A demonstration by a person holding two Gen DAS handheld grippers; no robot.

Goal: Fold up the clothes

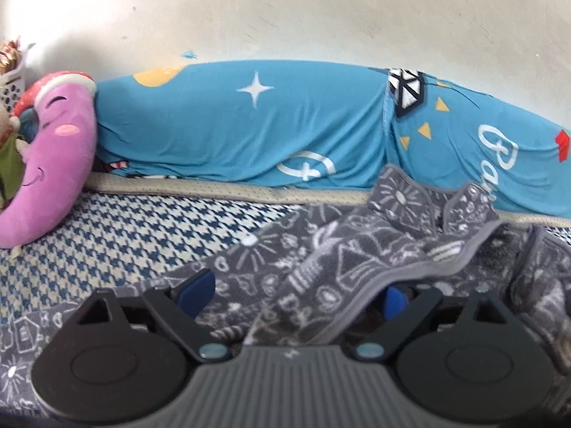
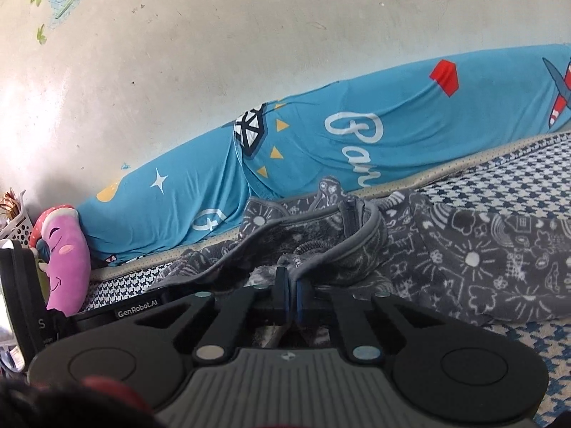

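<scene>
A grey fleece garment (image 1: 357, 249) with white doodle print lies rumpled on the houndstooth bed cover (image 1: 125, 232). My left gripper (image 1: 296, 296) is open, its blue pads wide apart, and a fold of the grey cloth lies between them and over the right pad. In the right wrist view the same garment (image 2: 481, 260) spreads to the right. There my right gripper (image 2: 289, 296) is shut, its pads pinched together on a grey-trimmed edge of the garment. The left gripper's black body (image 2: 139, 312) shows at the left of that view.
A long blue printed bolster (image 1: 249, 125) runs along the white wall behind the bed. A purple moon-shaped plush (image 1: 53, 153) leans at the left, with a white perforated basket (image 1: 10, 89) behind it. Bare houndstooth cover (image 2: 517, 178) lies at the right.
</scene>
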